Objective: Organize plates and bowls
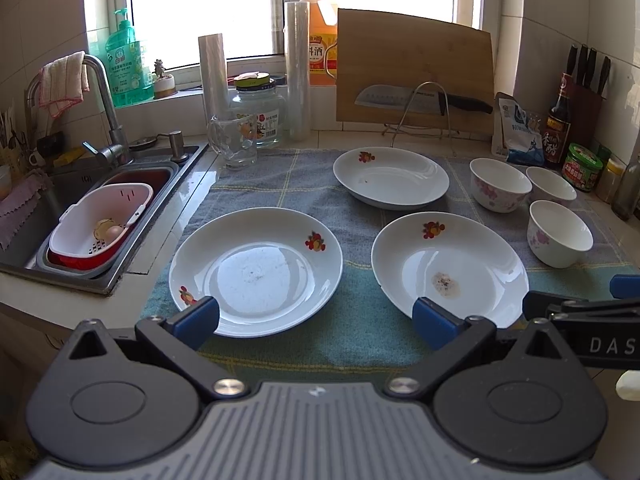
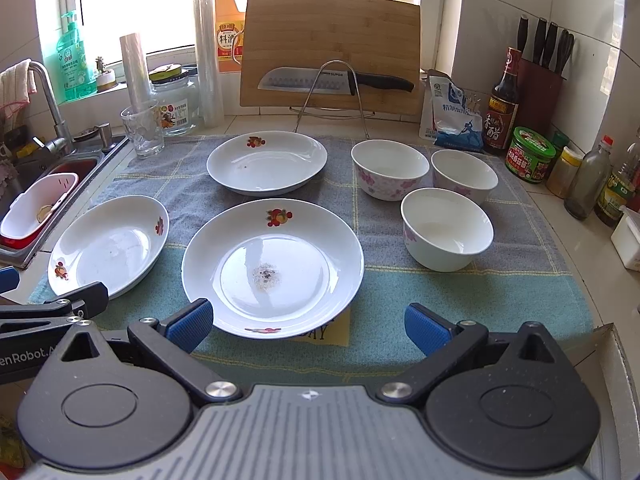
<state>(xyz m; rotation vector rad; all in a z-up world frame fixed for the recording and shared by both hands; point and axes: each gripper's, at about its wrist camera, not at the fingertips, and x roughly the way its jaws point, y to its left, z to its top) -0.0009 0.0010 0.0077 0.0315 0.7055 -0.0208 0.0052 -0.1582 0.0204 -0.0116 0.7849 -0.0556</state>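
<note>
Three white plates with red fruit prints lie apart on a checked cloth: a left plate (image 1: 256, 268) (image 2: 108, 244), a near plate with a dirty spot (image 1: 448, 268) (image 2: 272, 266), and a far plate (image 1: 390, 178) (image 2: 266, 162). Three white bowls with pink flowers stand upright to the right: (image 2: 390, 168), (image 2: 464, 174), (image 2: 446, 228). My left gripper (image 1: 316, 320) is open and empty, near the front rims of the left and near plates. My right gripper (image 2: 308, 324) is open and empty, just in front of the near plate.
A sink (image 1: 80, 216) with a white and red colander lies at the left. A glass mug (image 1: 234, 142), a jar, rolls and a cutting board (image 2: 332, 52) with a knife stand behind. Sauce bottles (image 2: 502, 108) and jars line the right wall.
</note>
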